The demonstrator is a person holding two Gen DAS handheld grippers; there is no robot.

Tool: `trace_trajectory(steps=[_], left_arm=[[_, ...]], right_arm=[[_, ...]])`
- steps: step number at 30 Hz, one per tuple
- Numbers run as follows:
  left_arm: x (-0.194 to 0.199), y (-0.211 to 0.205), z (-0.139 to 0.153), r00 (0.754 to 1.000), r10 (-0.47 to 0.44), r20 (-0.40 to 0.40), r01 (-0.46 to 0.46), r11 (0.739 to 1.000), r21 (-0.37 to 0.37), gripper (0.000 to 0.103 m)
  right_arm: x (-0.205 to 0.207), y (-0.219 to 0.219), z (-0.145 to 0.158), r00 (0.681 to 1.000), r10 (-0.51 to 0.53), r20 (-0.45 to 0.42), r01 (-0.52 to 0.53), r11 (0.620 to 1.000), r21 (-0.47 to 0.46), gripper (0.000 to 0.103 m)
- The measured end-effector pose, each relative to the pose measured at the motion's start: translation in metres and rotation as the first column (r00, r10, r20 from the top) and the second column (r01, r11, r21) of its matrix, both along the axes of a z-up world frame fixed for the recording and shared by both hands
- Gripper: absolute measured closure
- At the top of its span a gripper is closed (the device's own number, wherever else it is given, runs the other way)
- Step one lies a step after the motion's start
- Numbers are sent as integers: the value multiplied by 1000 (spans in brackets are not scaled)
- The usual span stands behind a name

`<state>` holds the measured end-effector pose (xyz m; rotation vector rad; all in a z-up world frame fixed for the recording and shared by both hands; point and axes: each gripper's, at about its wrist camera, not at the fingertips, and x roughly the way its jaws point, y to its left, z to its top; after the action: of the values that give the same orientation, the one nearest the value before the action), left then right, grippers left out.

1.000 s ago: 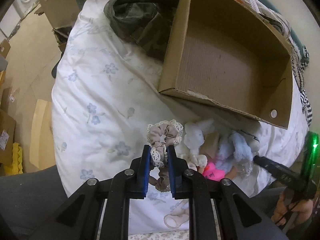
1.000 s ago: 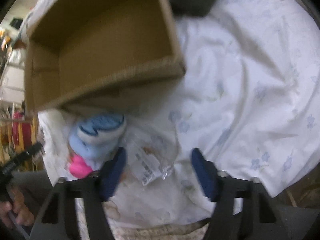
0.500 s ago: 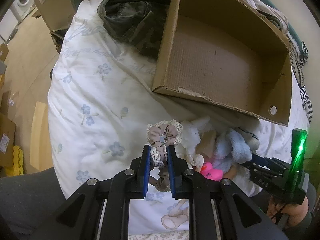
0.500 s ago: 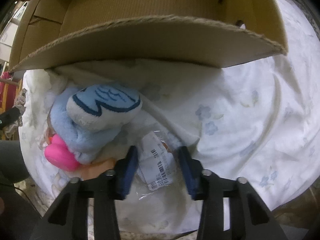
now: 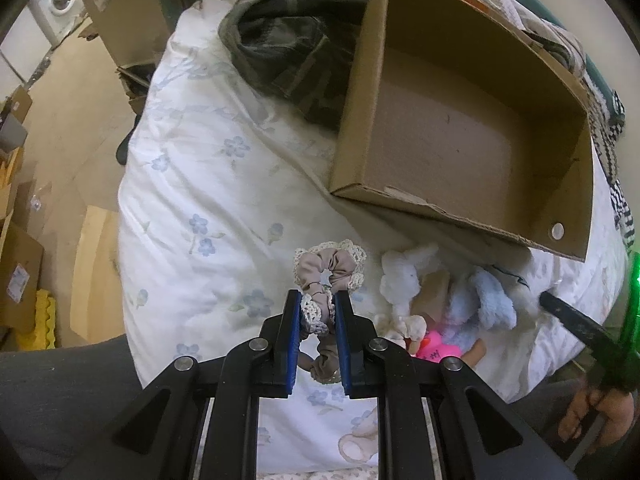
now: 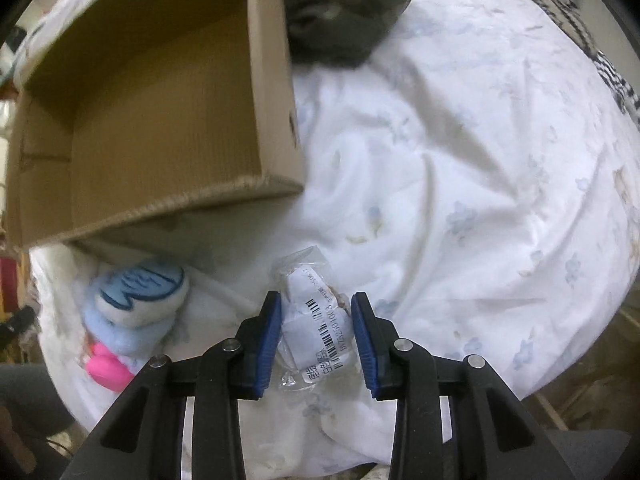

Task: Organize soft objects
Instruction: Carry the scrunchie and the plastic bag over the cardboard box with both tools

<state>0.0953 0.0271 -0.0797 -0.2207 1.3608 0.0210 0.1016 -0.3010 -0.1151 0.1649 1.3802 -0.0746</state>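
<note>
Bed covered by white quilt (image 5: 208,184) with pale blue flower print, creased. Tan floor (image 5: 68,92) left of bed, with cardboard boxes (image 5: 16,276) and a yellow foam piece (image 5: 42,312). Washing machine (image 5: 54,4) at far upper left. Dim indoor light.

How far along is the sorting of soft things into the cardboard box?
Done: nothing, the cardboard box is empty. In hand: left gripper clamps a beige scrunchie; right gripper grips a plastic packet. Left: blue plush and white plush on the bed.
</note>
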Motion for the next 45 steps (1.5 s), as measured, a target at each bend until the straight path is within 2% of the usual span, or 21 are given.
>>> trace_trajectory(steps=[4,7,11,16,21,25,31,35,39,45], left_arm=[[-4,4,4,1000,12,18,-13,1000,19,88],[-5,4,9,999,18,40,-19,999,34,88],[-9,3,25,994,26,110,-32,998,57,88],[-12,-4,50,976,-10,216,-16,993,117,88],[-7,-12,70,959,-40,282,-2,989,146,88],[-1,-19,86,948,-55,314,15,992,129,88],[25,-36,114,926,-109,362,71,991,118,88],[48,-51,124,909,-153,387,106,984,140,88],[67,-61,119,902,-176,394,129,981,143,88],[79,-76,80,905,-221,364,185,974,132,88]], right_arm=[[-8,-21,26,998,-32,61,25,992,122,66],[-15,-27,43,992,-24,122,-2,977,214,66],[-27,1,64,976,11,219,-71,961,266,66],[-32,24,82,954,26,299,-123,942,312,66],[-26,42,91,943,28,331,-144,933,330,66],[-18,48,93,936,40,349,-166,926,339,66],[0,56,111,926,51,375,-190,919,346,66],[18,60,117,921,72,382,-207,923,324,66],[36,63,116,917,91,389,-216,932,292,66],[49,61,85,931,79,356,-185,944,272,66]])
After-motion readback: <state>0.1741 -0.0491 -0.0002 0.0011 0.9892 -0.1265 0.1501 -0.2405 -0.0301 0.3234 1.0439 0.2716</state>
